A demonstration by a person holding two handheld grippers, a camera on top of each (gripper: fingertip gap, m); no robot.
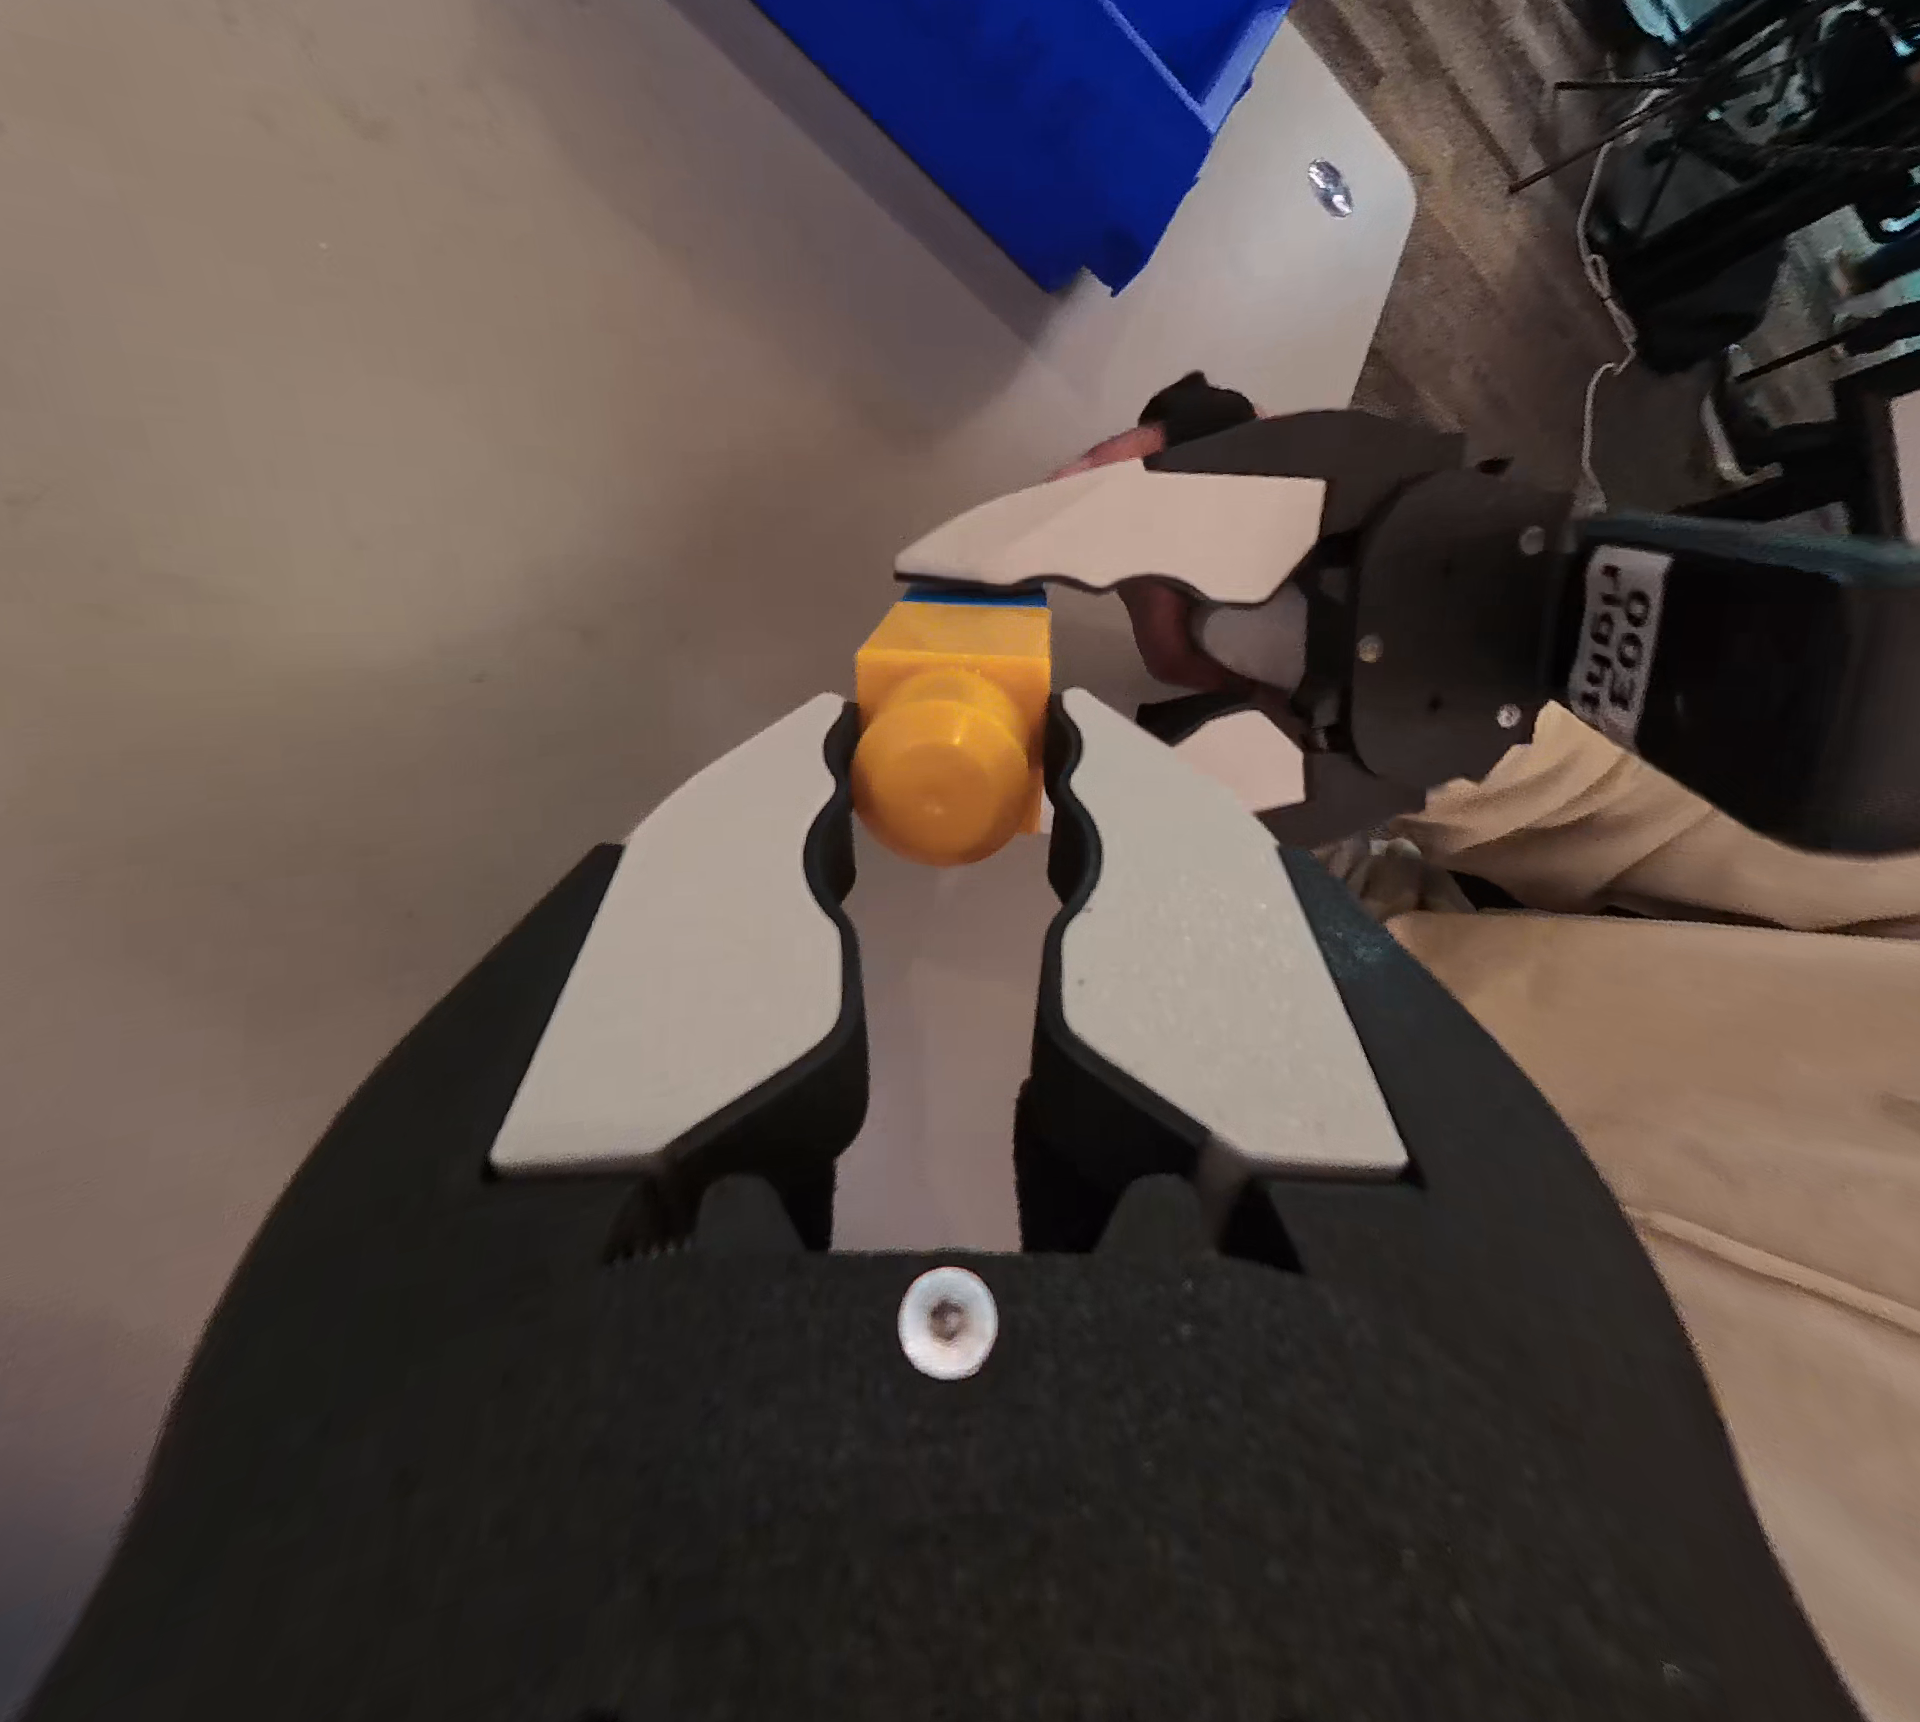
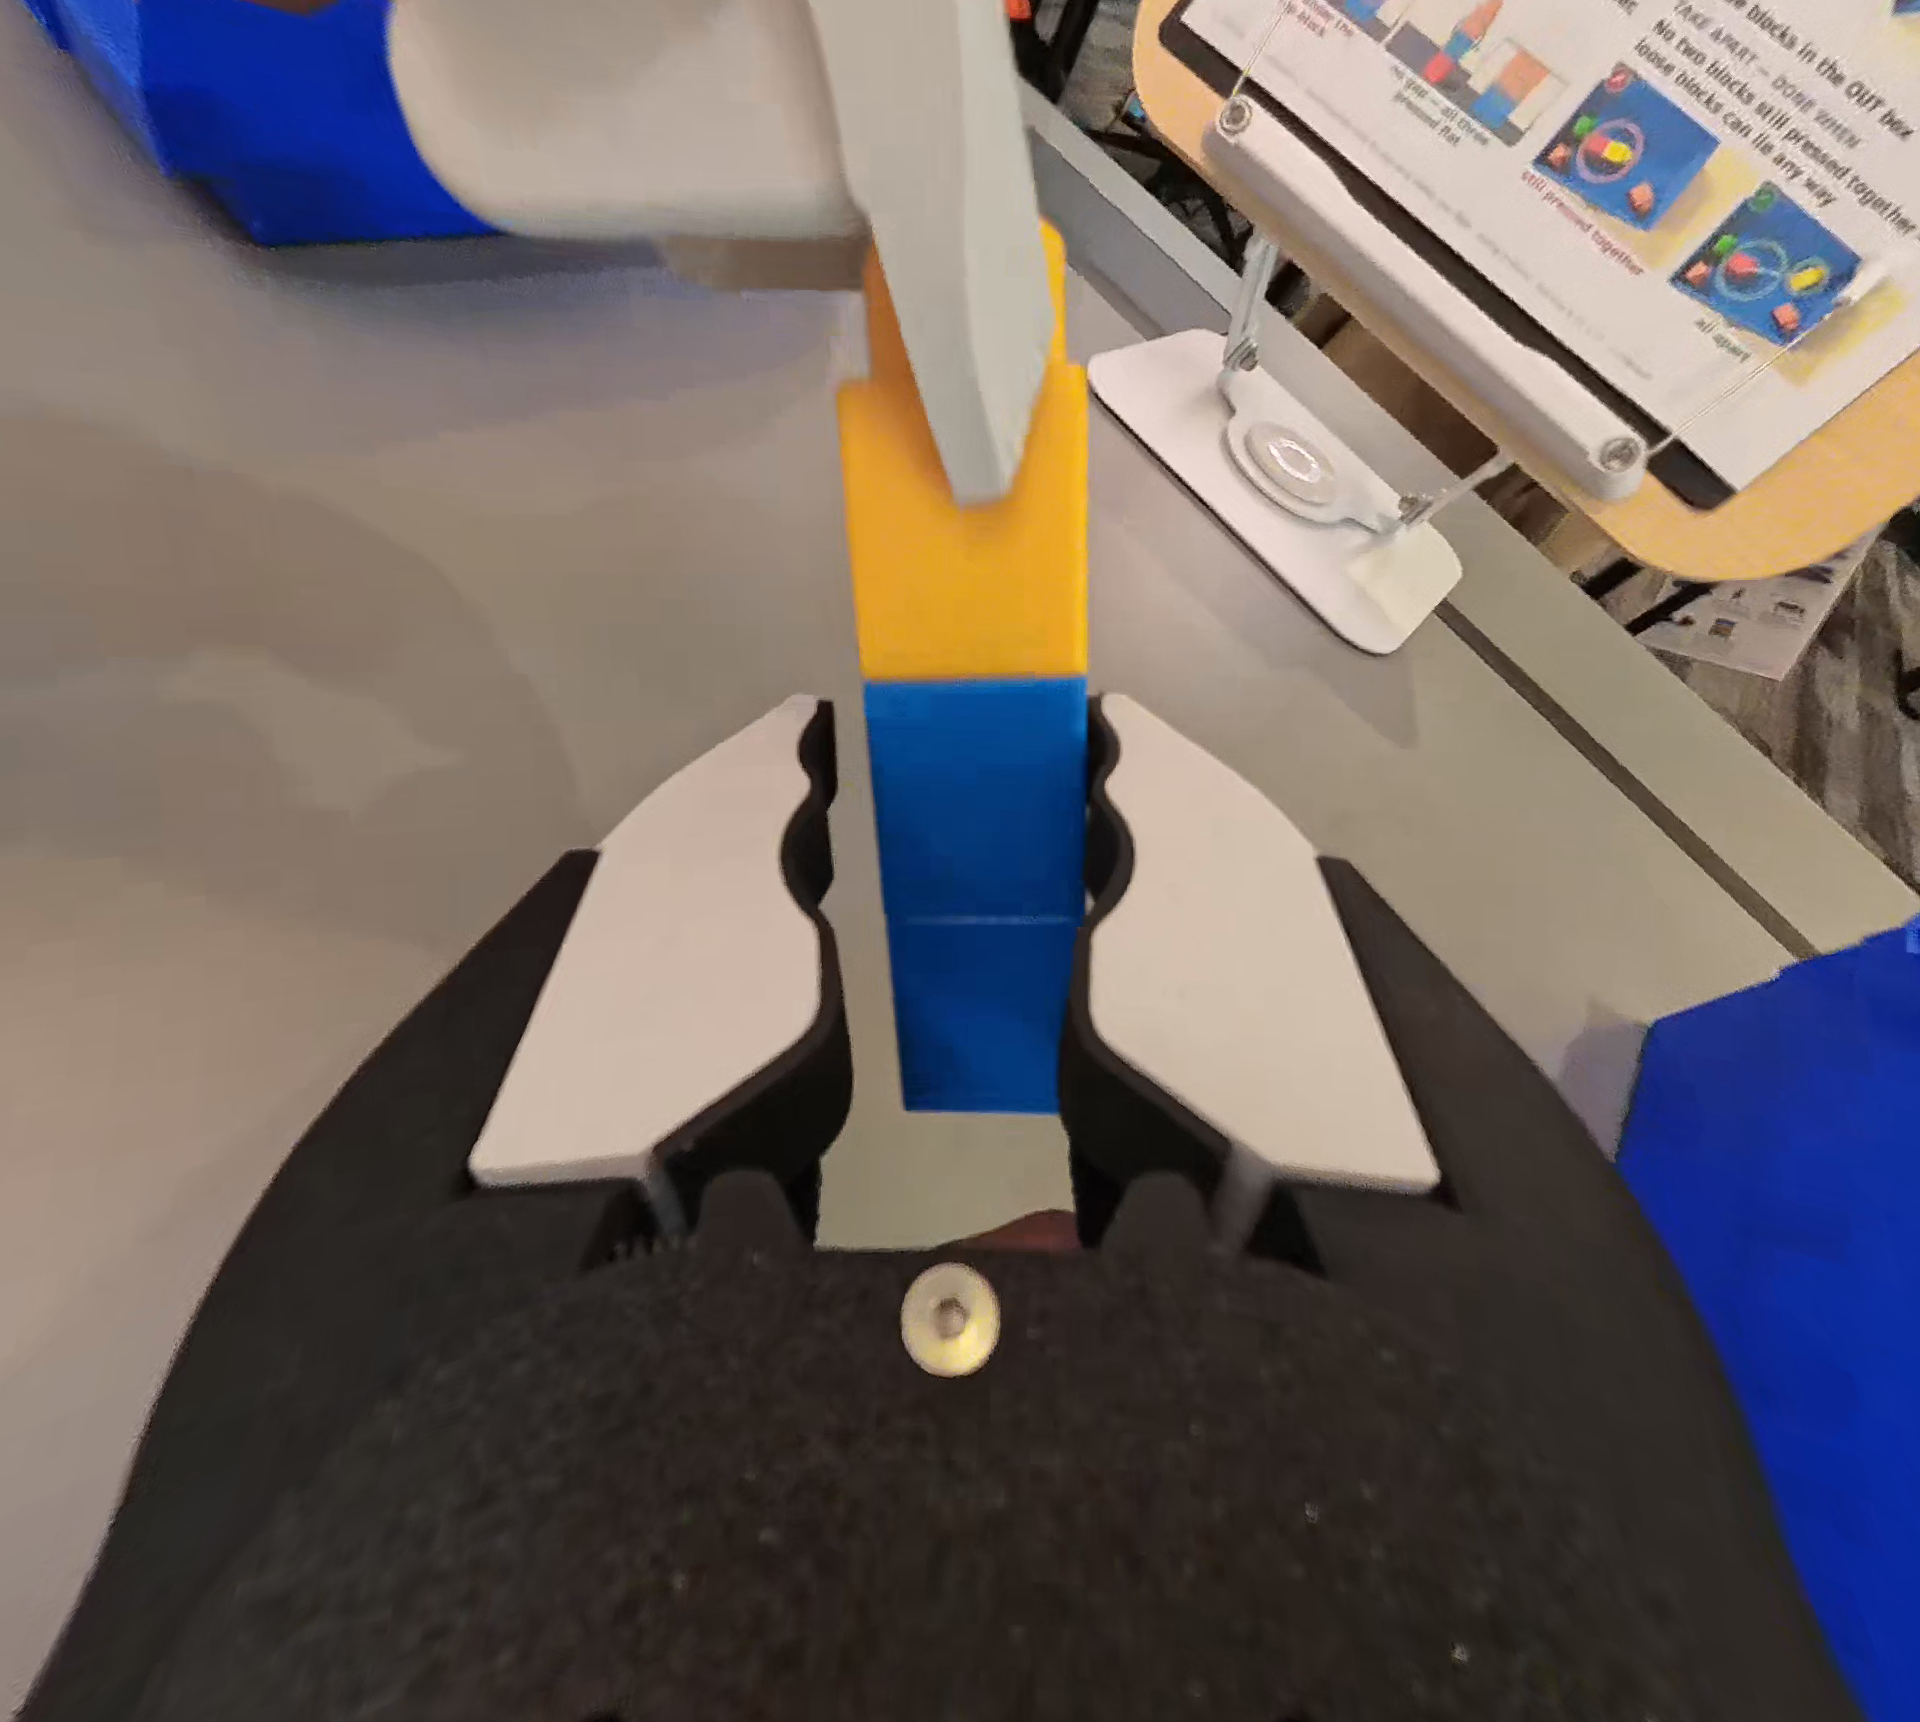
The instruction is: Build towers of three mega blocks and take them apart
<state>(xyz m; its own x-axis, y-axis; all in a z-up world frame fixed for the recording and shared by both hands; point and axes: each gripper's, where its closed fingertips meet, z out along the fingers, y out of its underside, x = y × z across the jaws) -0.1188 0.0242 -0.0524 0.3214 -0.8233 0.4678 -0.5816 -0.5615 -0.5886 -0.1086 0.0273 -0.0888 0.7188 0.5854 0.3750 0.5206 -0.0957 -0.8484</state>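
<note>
A tower of three blocks is held over the table (image 1: 312,425): a yellow block (image 1: 951,768) on top of two blue ones. My left gripper (image 1: 951,737) is shut on the yellow block, whose stud faces the camera; a sliver of blue block (image 1: 971,595) shows behind it. In the right wrist view the yellow block (image 2: 966,581) and both blue blocks (image 2: 971,799) (image 2: 977,1007) lie between the fingers of my right gripper (image 2: 961,737). It is open: the right pad touches the blue block, the left pad stands apart. The left gripper's fingers (image 2: 935,166) clamp the yellow end.
A blue bin (image 1: 987,10) stands at the table's far side, also in the right wrist view (image 2: 281,134); another blue bin (image 2: 1787,1257) is at the right. An instruction sheet on a stand (image 2: 1558,114) is at the back right. A person's trousers (image 1: 1662,1049) are beside the table edge.
</note>
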